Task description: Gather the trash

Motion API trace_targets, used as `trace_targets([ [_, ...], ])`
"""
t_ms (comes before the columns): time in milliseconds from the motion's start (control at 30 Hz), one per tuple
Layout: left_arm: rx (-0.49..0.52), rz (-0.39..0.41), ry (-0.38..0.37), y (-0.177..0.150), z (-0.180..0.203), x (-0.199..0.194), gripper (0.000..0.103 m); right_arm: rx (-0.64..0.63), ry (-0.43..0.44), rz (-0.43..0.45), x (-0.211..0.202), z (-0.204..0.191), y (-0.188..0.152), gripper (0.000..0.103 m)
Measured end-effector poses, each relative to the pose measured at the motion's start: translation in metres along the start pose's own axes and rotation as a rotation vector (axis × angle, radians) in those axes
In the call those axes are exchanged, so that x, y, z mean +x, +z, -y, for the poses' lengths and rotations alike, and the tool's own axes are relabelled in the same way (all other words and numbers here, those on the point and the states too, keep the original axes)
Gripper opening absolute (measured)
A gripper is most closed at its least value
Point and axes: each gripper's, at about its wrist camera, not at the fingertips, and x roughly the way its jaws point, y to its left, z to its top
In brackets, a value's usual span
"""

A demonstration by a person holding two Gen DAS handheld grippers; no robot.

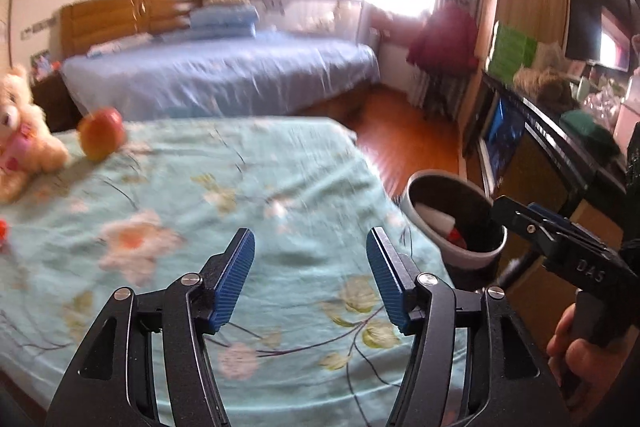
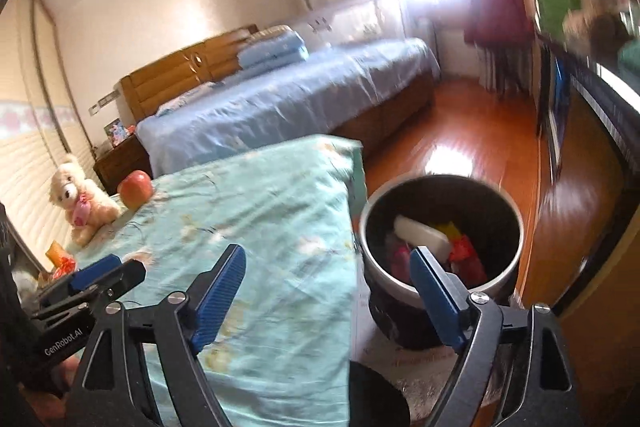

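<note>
**Both grippers spread wide and empty above the bed, trash bin at its corner**

Nearest each lens: blue ribbed pads (image 1: 236, 279) of the left gripper (image 1: 310, 277), parted wide over the flowered teal bedspread (image 1: 240, 187), holding nothing, touching nothing. Same for the right gripper (image 2: 328, 291): released, gaping, bare between the pads, one pad over the bedspread edge, the other in front of the trash bin (image 2: 440, 291).

Farther back, largest first: blue-sheeted bed (image 1: 224, 75) with wooden headboard and folded pillows, well apart across the wooden floor (image 2: 460, 131). Dark cabinet along the right wall, cluttered on top. Trash bin just beside the bedspread's corner, standing on the floor, rim grey, lining black; inside, a white block (image 2: 420, 233) on red and yellow wrappers (image 2: 464, 251).

On the bedspread's far end, cream teddy bear (image 2: 80, 203) by the wall, red apple (image 2: 136, 189) just beside it. Orange scraps (image 2: 60, 259) near the wall edge, too blurred to identify.
</note>
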Motion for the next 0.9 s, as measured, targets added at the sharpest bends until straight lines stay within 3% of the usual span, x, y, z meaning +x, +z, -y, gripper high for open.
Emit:
trace_targets([
  [67, -0.004, 0.066, 0.026, 0.001, -0.003, -0.021, 0.073, -0.018, 0.008, 0.061, -0.017, -0.010, 0.005, 0.102],
  [133, 0.005, 0.128, 0.072, -0.003, -0.005, -0.037, 0.096, -0.039, 0.014, 0.146, -0.037, -0.020, 0.005, 0.103],
  [200, 0.016, 0.192, 0.132, -0.011, -0.005, -0.051, 0.103, -0.071, -0.006, 0.193, -0.046, -0.028, 0.002, 0.103],
  [433, 0.033, 0.253, 0.245, -0.034, -0.012, -0.067, 0.103, -0.136, -0.033, 0.229, -0.041, -0.046, -0.021, 0.103],
  [900, 0.036, 0.238, 0.319, -0.045, -0.030, -0.074, 0.103, -0.172, -0.007, 0.220, -0.033, -0.062, -0.040, 0.103],
])
